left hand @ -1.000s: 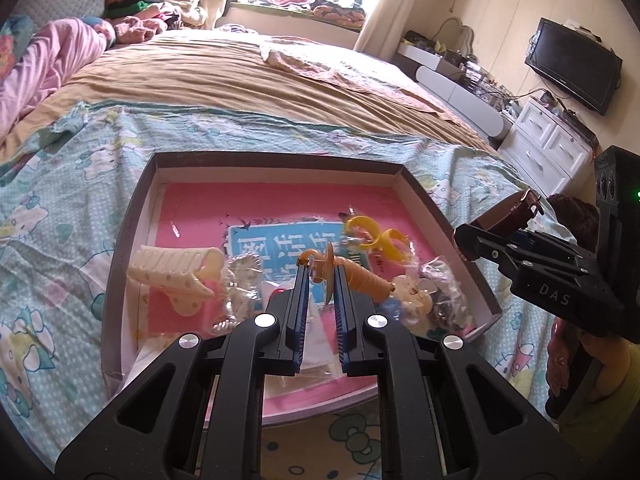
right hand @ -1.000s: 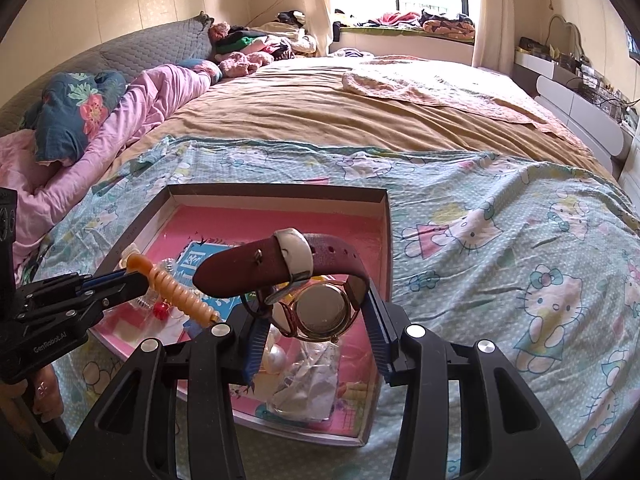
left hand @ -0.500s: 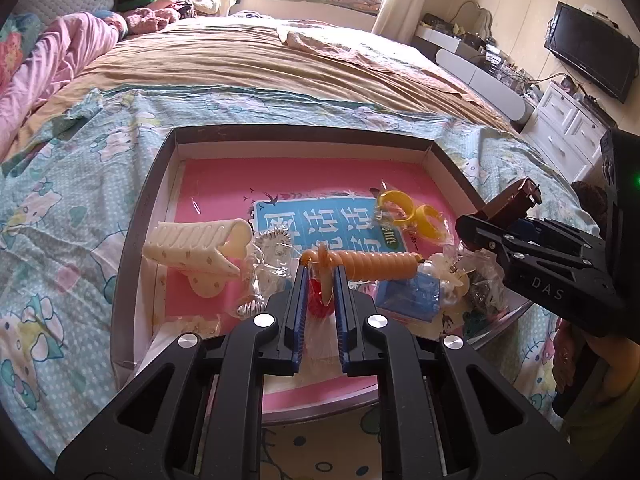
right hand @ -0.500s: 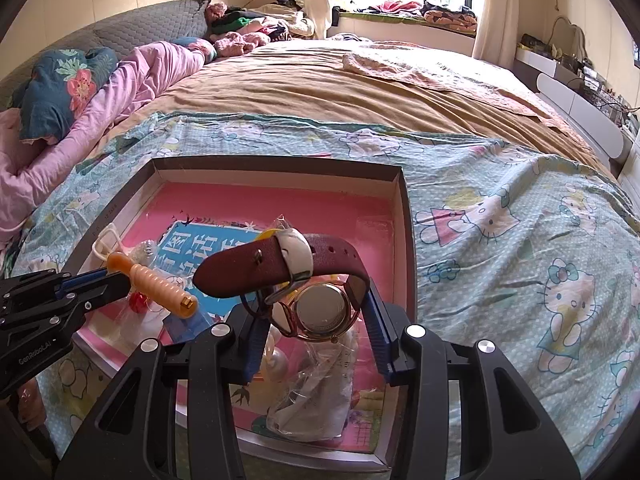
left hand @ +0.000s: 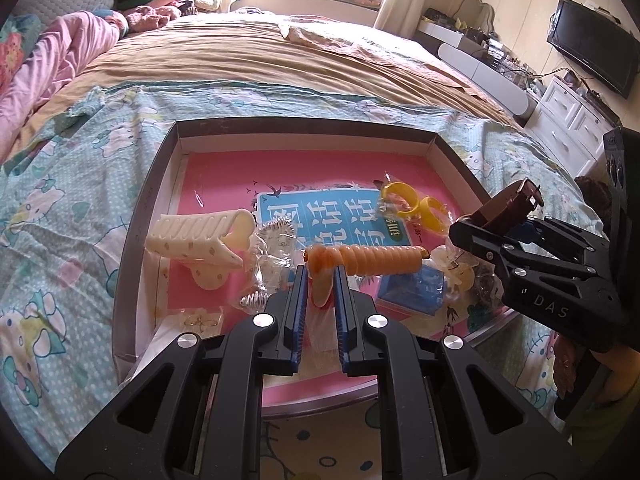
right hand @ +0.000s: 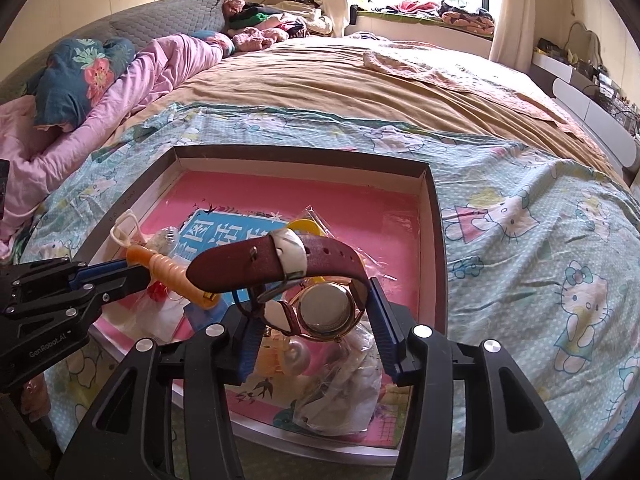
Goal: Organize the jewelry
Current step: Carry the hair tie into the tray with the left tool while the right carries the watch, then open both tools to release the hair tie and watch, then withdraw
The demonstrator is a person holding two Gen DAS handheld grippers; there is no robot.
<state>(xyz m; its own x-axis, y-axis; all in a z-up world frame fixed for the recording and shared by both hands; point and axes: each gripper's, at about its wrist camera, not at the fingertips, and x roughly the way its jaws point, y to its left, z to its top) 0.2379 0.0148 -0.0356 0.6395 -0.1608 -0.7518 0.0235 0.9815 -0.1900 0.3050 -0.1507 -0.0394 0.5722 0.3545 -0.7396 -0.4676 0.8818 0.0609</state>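
Observation:
My left gripper (left hand: pixel 320 276) is shut on an orange ribbed hair clip (left hand: pixel 372 259) and holds it level over the near part of a pink-lined box (left hand: pixel 304 128); the clip also shows in the right wrist view (right hand: pixel 172 272). My right gripper (right hand: pixel 312 300) is shut on a watch with a maroon strap (right hand: pixel 276 264) and a round gold case (right hand: pixel 324 310), held above the box's near right part. In the left wrist view the right gripper (left hand: pixel 500 236) stands at the box's right rim with the strap (left hand: pixel 508 204) sticking up.
In the box lie a cream hair claw (left hand: pixel 200 236), yellow rings in plastic (left hand: pixel 412 204), a blue card (left hand: pixel 336 216), a small blue box (left hand: pixel 412 288) and bagged trinkets (right hand: pixel 340 380). The box sits on a patterned sheet (right hand: pixel 540 240) on a bed; drawers (left hand: pixel 572 120) stand right.
Both grippers have moved forward over the box. The orange clip has swung from tilted to level. Both keep their hold.

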